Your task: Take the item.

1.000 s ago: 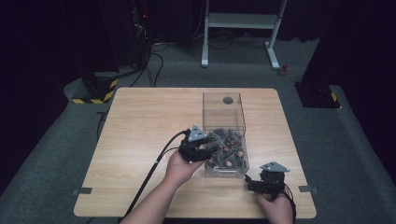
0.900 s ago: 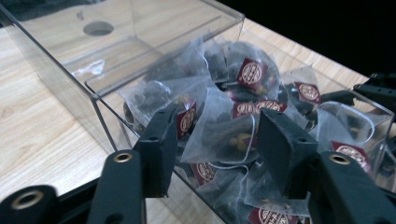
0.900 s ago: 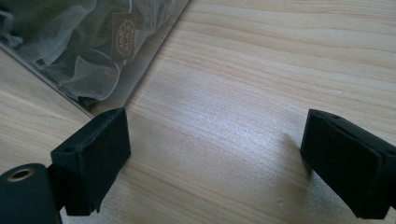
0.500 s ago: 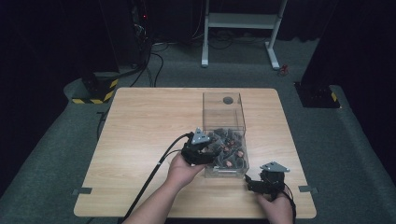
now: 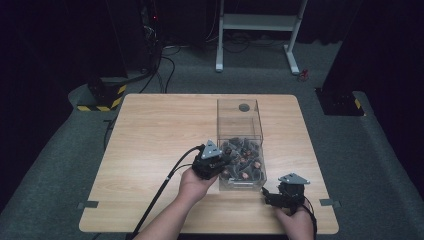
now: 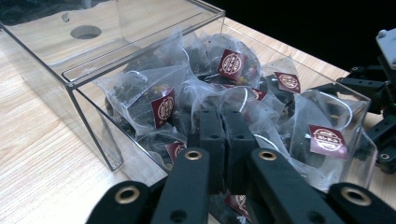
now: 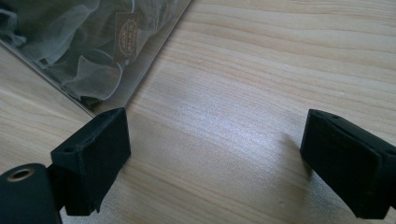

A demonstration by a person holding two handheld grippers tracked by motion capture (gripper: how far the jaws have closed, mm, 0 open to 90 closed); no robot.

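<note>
A clear plastic box (image 5: 239, 121) stands on the wooden table (image 5: 160, 130), its near half heaped with mesh tea bags (image 5: 243, 159) bearing dark red tags (image 6: 163, 107). My left gripper (image 5: 225, 166) reaches over the box's left wall into the heap. In the left gripper view its jaws (image 6: 225, 122) have just been closing and now meet among the bags. Whether mesh or string is pinched between them I cannot tell. My right gripper (image 5: 268, 197) rests low on the table just off the box's near right corner, open, with bare wood between its fingers (image 7: 215, 154).
The box's far half is empty, and a round hole (image 5: 244, 107) shows at its far end. A cable (image 5: 165, 187) trails from the left gripper toward the table's near edge. Beyond the table are a white frame (image 5: 260, 22) and dark equipment on the floor.
The left hand has edged slightly toward the near end of the box. The right hand and its gripper have stayed where they were.
</note>
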